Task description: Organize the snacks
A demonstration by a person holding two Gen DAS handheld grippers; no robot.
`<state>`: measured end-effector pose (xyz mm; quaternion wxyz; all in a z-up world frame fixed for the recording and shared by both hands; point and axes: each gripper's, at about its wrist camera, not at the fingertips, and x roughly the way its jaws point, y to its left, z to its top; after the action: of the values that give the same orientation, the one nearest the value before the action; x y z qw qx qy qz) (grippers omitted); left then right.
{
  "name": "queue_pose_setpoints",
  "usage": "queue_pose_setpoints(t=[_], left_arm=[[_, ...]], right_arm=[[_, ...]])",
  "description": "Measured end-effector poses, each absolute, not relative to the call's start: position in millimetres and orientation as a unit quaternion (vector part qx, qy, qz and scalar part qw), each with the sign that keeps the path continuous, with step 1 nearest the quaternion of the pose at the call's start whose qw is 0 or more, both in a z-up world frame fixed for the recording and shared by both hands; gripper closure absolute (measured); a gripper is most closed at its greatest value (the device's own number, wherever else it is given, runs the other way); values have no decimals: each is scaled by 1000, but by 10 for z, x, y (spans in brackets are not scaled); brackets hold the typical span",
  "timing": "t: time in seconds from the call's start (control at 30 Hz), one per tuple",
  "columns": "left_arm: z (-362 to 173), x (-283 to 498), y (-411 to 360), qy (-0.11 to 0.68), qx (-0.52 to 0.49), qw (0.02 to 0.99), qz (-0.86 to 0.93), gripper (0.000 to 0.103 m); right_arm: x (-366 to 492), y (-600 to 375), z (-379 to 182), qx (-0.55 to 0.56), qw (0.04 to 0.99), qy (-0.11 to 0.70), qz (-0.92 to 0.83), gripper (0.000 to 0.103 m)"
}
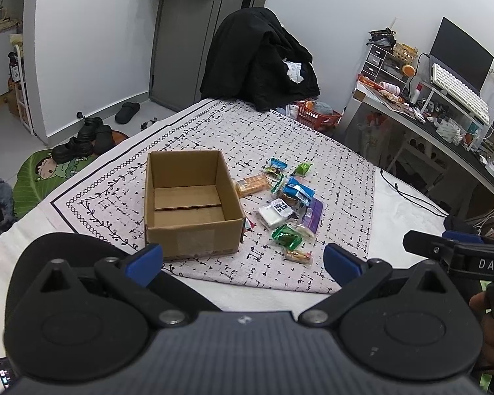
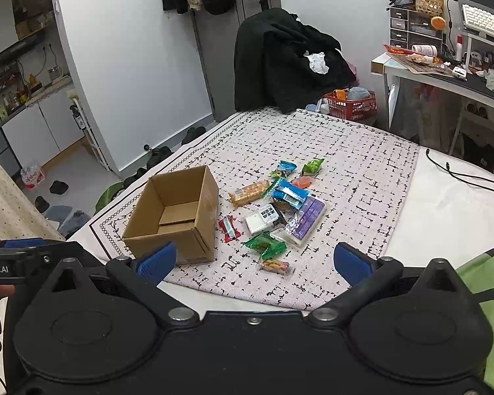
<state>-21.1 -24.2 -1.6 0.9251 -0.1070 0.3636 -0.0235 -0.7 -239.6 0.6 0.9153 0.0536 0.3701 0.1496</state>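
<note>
- Two grippers, both held above the near edge of the bed. Left gripper: blue-padded fingers spread wide, nothing between them, touching nothing. Right gripper: fingers likewise wide apart and empty.
- One cardboard box, brown, open-topped, empty, with its flaps lying flat on its floor; upright on the patterned cloth, ahead of the left gripper's left finger, its near wall patched with clear tape.
- One red-wrapped snack, just beside the box's right wall.
- One small packet of orange-brown pieces, nearest to the grippers, alone at the front of the pile.
- One green foil packet, just behind it.
- One white packet with a black label, one purple packet and one blue packet, overlapping in the middle of the pile.
- One clear pack of golden biscuits, between the box and the blue packet.
- One light green packet and one small blue packet, at the far end.
- All snacks lie on the cloth to the right of the box.
</note>
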Motion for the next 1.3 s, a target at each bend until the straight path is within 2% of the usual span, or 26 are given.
queue_pose_setpoints(t=[0.37, 0.93, 1.2, 1.3], left_arm=[[-107, -68, -320, 367, -107, 924, -23, 0], [-394, 348, -378, 381, -149, 912, -20, 2], [-573, 584, -505, 396, -163, 904, -14, 5], [-611, 680, -562, 398, -163, 903, -9, 7]], right_arm=[[96, -2454, -81, 58, 912, 377, 151, 0], [573, -2691, -424, 149, 897, 394, 131, 1], [825, -2692, -708, 204, 870, 432, 120, 8], [916, -2674, -815, 215, 863, 443, 113, 17]])
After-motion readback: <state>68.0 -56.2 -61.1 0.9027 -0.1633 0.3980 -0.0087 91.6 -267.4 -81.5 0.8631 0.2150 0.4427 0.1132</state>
